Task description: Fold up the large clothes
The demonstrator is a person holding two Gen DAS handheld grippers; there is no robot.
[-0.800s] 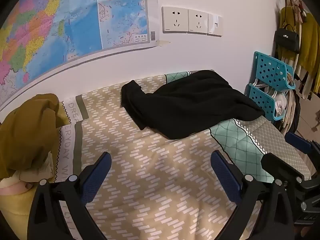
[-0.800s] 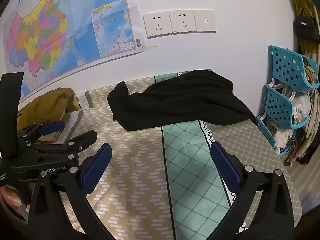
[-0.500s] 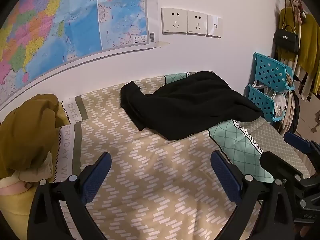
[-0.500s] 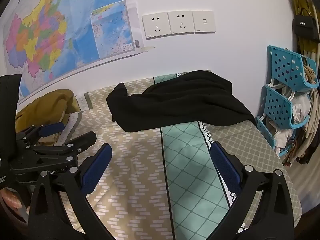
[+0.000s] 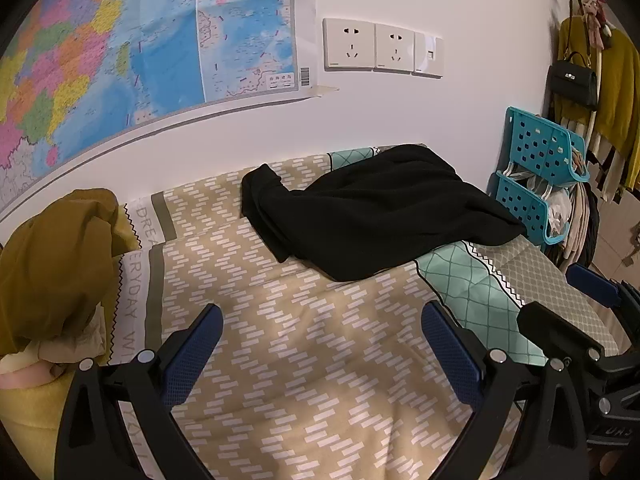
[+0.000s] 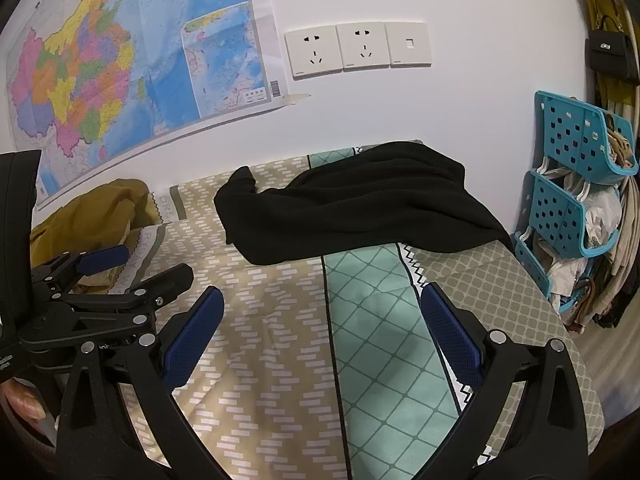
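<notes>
Little has been shifted since the earlier frames: both views have only been nudged a touch nearer the bed (image 5: 304, 364). The left tool (image 5: 320, 354) is held wide open and empty, and so is the right tool (image 6: 320, 332), presumably readied side by side for a two-point pick-up. The black garment (image 5: 376, 220) is left crumpled at the far side of the bed, against the wall. At the right, stacked teal baskets (image 6: 568, 216) are seen stuffed with bags and cloth. A mustard garment (image 5: 52, 264) is heaped at the left.
</notes>
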